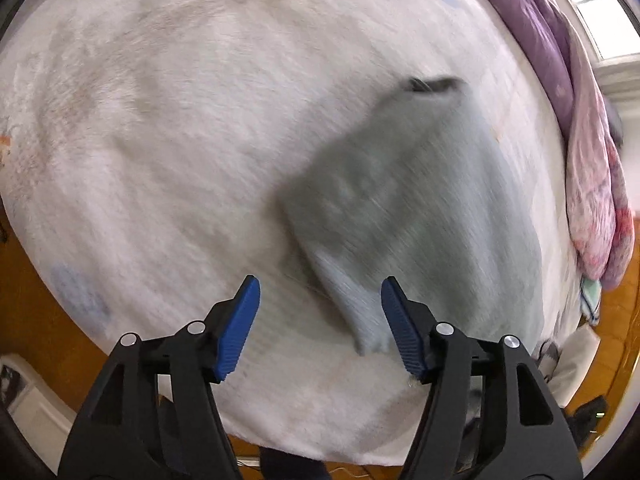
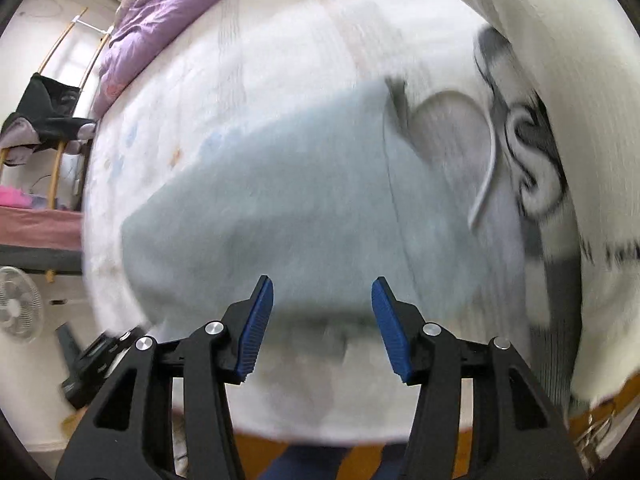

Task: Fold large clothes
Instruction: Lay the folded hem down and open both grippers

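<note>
Just one pale-blue garment, two wide-apart grippers.

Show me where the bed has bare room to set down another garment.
Free: the white fleecy bed cover left of the folded pale-blue garment. Crowded: the purple quilt along the far edge and the white printed garment right of the blue one. Both grippers are open.

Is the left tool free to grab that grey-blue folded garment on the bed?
Probably yes. The left tool is open, holds nothing, and a corner of the garment lies between its fingers with nothing covering it. Blur hides the height above it.
</note>
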A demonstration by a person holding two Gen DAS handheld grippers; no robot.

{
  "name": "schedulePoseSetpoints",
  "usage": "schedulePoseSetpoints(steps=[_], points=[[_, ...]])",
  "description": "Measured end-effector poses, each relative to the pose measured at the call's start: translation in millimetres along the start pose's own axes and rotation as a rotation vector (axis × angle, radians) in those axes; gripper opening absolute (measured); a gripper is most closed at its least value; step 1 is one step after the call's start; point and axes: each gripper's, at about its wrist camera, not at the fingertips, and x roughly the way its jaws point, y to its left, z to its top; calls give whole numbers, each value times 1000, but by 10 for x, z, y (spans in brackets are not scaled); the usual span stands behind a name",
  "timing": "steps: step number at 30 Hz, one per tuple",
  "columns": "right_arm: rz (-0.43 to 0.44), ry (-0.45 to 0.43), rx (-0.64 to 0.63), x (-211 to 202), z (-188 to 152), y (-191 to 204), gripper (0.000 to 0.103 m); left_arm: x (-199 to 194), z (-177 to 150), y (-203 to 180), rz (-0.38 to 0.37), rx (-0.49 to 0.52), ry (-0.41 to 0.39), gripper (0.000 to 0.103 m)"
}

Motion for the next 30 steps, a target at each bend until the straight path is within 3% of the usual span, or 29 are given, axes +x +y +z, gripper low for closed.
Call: schedulePoseSetpoints(steps=[2, 4, 10, 16, 19, 22, 23, 25, 27, 30], points=[[-57, 47, 56, 341, -23, -125, 50, 30, 73, 179, 5, -9, 14, 69], [-33, 68, 171, 569, -60, -292, 49, 100, 130, 261, -15, -27, 42, 69], [-52, 14, 199, 465, -146, -131, 52, 325, 117, 221, -198, -62, 101, 70], [40, -55, 336, 171, -402, -218, 55, 487, 60, 65, -177, -19, 96, 75], [83, -74, 402, 110, -545, -270, 55, 513, 17, 197, -188, -20, 87, 75], [141, -76, 354, 79, -540, -92, 55, 528, 3, 252, -194, -9, 69, 77], [165, -78, 312, 8, -495, -201, 55, 530, -8, 258, -198, -11, 60, 77], [196, -84, 221, 19, -402, 55, 44, 548, -43, 208, -197, -9, 44, 77], [250, -93, 142, 111, -285, 376, 25, 573, -105, 123, -189, 4, 29, 76], [249, -109, 40, 298, -104, 755, 6, 552, -117, 68, -182, 12, 8, 43]])
